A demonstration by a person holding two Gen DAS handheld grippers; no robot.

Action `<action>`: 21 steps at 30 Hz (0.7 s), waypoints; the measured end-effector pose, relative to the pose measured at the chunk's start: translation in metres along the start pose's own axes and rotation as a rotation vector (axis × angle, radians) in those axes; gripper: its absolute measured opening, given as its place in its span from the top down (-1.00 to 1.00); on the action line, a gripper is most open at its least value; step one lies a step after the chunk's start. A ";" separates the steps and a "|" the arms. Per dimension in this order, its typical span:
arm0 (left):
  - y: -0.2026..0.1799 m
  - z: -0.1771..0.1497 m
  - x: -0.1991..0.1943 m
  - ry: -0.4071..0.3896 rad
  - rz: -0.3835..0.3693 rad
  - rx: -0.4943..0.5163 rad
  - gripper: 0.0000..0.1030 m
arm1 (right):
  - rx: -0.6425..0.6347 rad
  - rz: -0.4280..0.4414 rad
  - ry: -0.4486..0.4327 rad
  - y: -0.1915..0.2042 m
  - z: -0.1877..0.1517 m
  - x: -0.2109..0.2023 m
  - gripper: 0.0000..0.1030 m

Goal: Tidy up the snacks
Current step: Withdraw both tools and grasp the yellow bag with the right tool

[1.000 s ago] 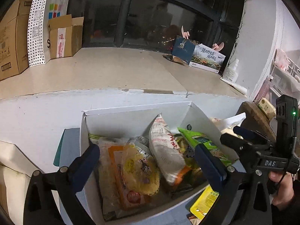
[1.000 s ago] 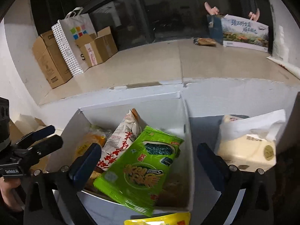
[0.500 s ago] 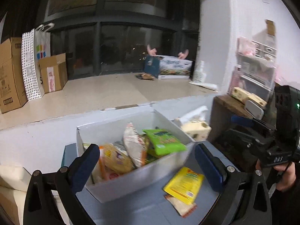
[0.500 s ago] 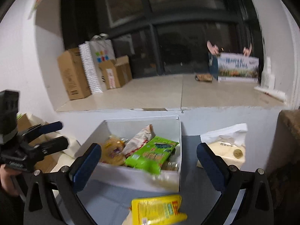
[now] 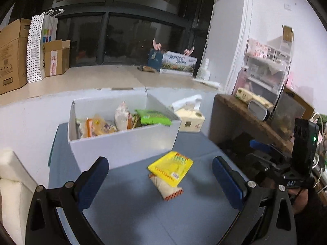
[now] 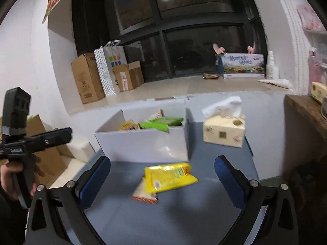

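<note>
Yellow packet [image 6: 168, 176] (atop a white one) lies at 12 o'clock between the wide, empty right gripper [image 6: 162, 180]; left gripper [image 5: 160, 180] likewise wide.

1 white box [image 5: 122, 143], 2 snack packets [image 5: 170, 167] on the table, 1 tissue pack [image 6: 223, 131], 2 claws [image 5: 159, 175]

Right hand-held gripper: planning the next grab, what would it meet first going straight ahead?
Probably the yellow snack packet on the table, lying between the open right hand-held gripper and the white box; depth is uncertain.
</note>
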State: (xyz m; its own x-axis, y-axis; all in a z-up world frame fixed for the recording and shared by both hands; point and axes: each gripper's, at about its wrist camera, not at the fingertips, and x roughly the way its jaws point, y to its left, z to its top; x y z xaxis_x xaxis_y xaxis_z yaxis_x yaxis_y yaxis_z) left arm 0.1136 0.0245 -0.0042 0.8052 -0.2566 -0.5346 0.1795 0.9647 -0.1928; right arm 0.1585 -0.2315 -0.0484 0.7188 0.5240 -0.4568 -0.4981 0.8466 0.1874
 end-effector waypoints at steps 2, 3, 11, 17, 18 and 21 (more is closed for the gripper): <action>-0.003 -0.010 -0.001 0.011 0.013 0.013 -1.00 | 0.024 -0.002 0.021 -0.007 -0.009 0.001 -1.00; -0.003 -0.016 0.000 0.027 0.011 0.015 -1.00 | 0.032 -0.011 0.034 -0.010 -0.014 0.004 -1.00; -0.011 -0.034 0.001 0.083 0.016 0.034 -1.00 | 0.027 -0.075 0.158 -0.017 -0.045 0.042 -1.00; -0.011 -0.046 0.005 0.115 0.025 0.038 -1.00 | -0.062 -0.062 0.232 0.000 -0.052 0.090 -1.00; -0.011 -0.047 0.005 0.116 0.026 0.036 -1.00 | -0.071 -0.069 0.245 0.002 -0.051 0.099 -1.00; -0.010 -0.051 0.005 0.122 0.019 0.032 -1.00 | -0.080 -0.035 0.287 0.005 -0.044 0.129 -1.00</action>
State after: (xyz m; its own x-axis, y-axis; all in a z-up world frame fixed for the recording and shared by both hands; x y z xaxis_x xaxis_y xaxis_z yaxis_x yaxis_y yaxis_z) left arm 0.0874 0.0106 -0.0467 0.7345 -0.2416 -0.6341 0.1843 0.9704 -0.1562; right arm 0.2273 -0.1633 -0.1451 0.5754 0.4369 -0.6914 -0.5201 0.8479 0.1029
